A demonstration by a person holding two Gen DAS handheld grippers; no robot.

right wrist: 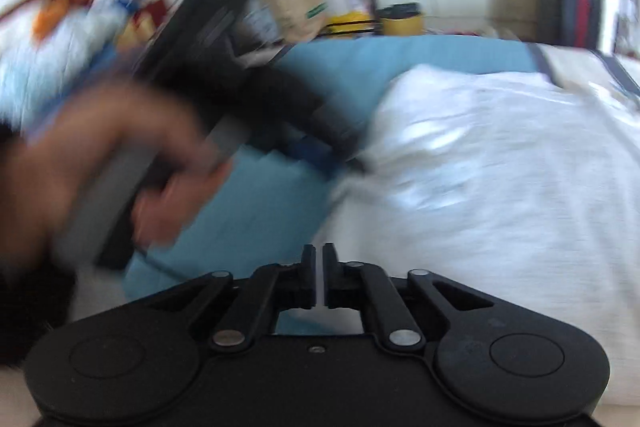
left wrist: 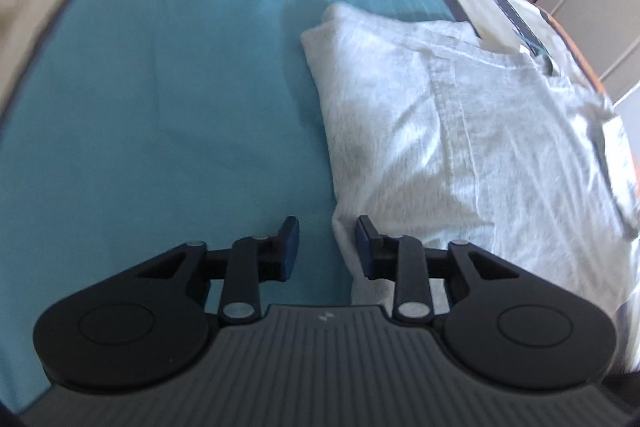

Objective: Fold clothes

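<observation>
Nearest in the left wrist view, the left gripper [left wrist: 328,247] hangs over the near left edge of a white garment [left wrist: 460,131], its blue-padded jaws parted with nothing pinched between them; the cloth's border lies beneath the gap. In the right wrist view, the right gripper [right wrist: 319,275] shows its jaws drawn almost together, only a thin slit left, and no cloth is caught in it. Just beyond, the garment lies folded into a rough rectangle on a teal sheet [left wrist: 160,87] that covers a bed, resting toward the bed's right side. A stitched seam runs along its length and soft wrinkles cross it. It looks like light, limp cotton, likely to sag and slide unless pinched through all its layers at a corner or folded edge. To the left in the right wrist view, a blurred hand [right wrist: 120,167] grips the other tool's handle. Farther back are a yellow bin [right wrist: 400,19], cluttered shelves and pale doors, all blurred.
</observation>
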